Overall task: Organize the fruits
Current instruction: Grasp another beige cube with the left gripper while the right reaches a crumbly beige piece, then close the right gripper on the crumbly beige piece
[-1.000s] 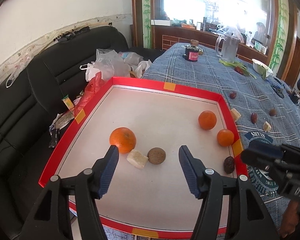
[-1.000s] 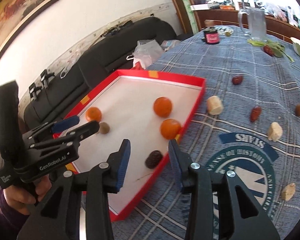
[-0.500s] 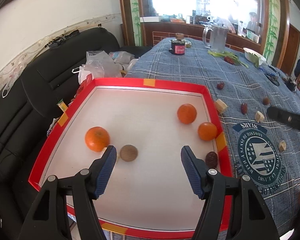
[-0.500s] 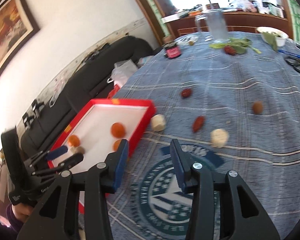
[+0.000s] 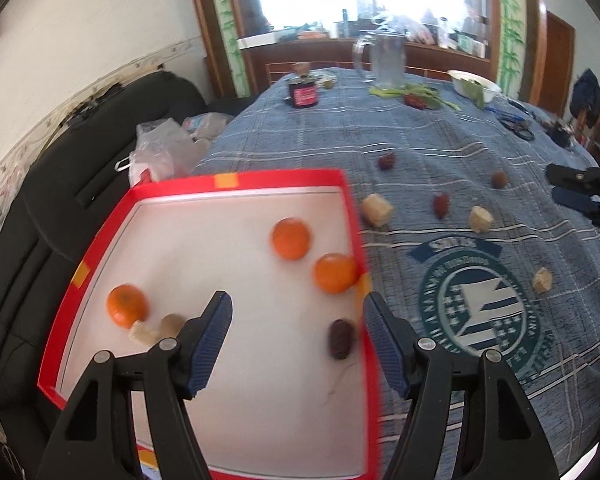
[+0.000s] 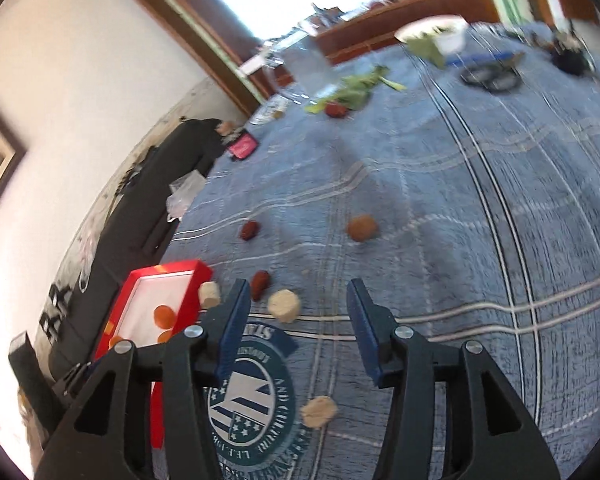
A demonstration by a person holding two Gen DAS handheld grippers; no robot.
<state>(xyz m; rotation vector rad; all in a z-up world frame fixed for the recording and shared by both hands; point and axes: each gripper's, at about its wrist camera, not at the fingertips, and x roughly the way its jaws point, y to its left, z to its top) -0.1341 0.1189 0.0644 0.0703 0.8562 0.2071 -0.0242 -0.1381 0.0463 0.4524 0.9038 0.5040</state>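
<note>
Two empty grippers over a blue plaid tablecloth [image 5: 440, 152], fruit split between cloth and tray.

In the left wrist view the left gripper [image 5: 298, 338] hangs with jaws spread wide and nothing between them above the red-rimmed white tray [image 5: 236, 181], lower left of frame, which holds three round oranges [image 5: 291, 239], a dark oval date [image 5: 341, 338] and two small pale-brown pieces at the lower left. In the right wrist view the right gripper [image 6: 296, 322] is likewise spread and empty, lower centre, over the cloth where a pale cut chunk [image 6: 285, 305], a red date [image 6: 260, 282] and a round brown fruit [image 6: 363, 229] lie apart.
</note>
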